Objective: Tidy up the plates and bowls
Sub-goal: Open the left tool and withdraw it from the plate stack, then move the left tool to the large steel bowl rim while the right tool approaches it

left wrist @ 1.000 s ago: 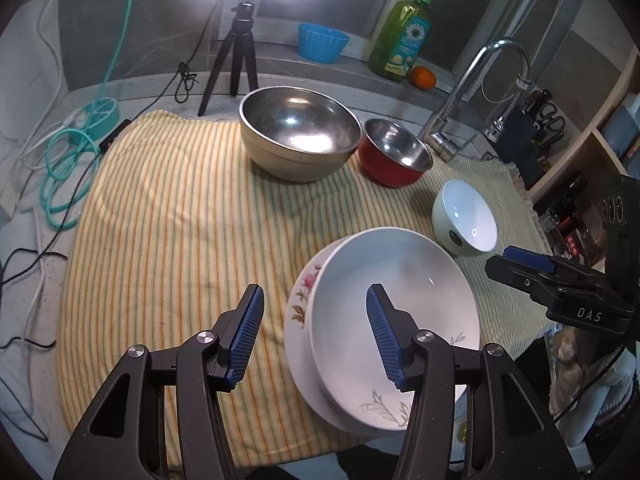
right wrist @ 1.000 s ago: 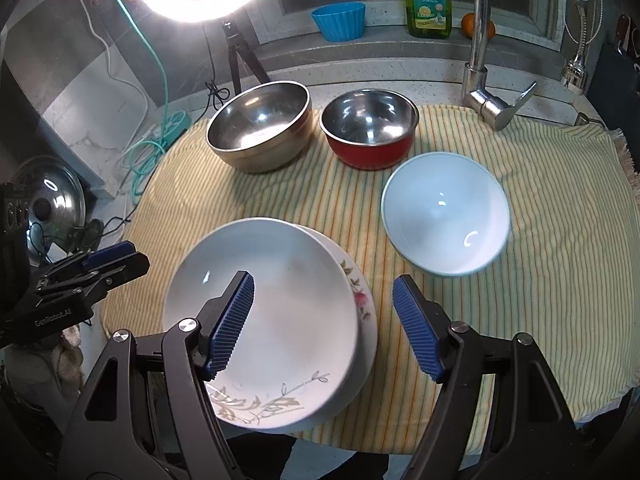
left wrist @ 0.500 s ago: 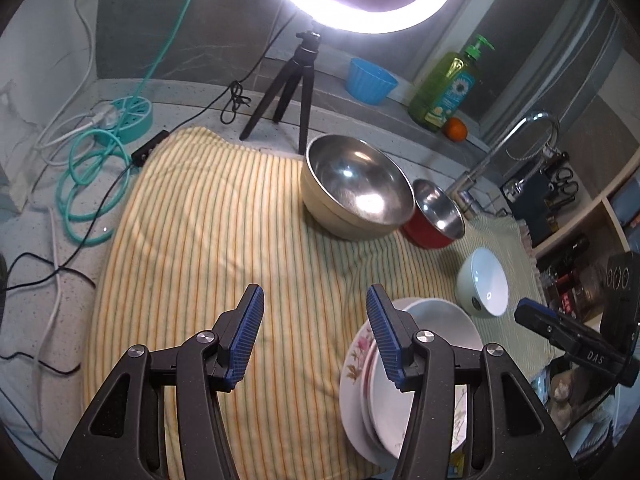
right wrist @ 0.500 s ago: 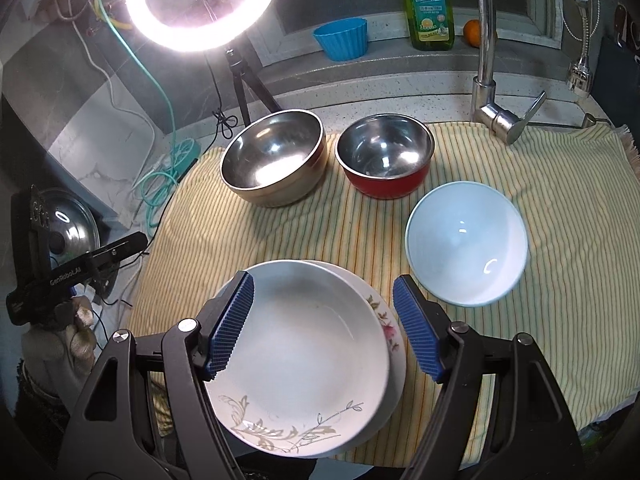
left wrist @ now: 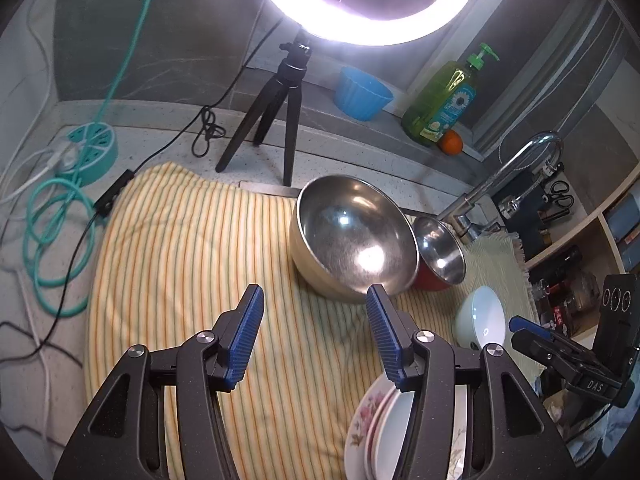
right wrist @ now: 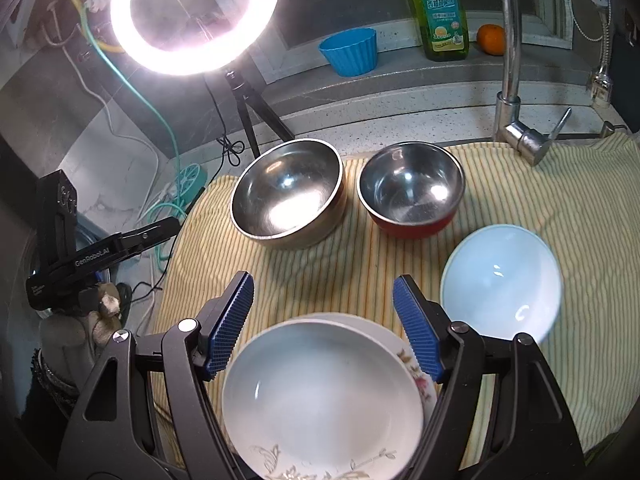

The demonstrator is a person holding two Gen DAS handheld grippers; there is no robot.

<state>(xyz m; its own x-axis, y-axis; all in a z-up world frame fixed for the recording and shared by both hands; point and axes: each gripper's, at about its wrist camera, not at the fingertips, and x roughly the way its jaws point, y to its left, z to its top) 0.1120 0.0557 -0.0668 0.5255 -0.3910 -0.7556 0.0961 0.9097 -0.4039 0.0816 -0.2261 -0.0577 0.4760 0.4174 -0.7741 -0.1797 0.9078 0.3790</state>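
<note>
Both claws stand apart, gripping nothing. Just below the right claw sit the stacked plates; the white bowl lies to its right. Beyond it stand the steel bowl and red bowl. The left claw hovers over striped cloth.

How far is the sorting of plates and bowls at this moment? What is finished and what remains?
Done: the white plate lies stacked on the floral plate. In hand: nothing; the left gripper and right gripper are both open and empty. Left: the large steel bowl, the red bowl and the white bowl stand separately on the striped cloth, not nested.
</note>
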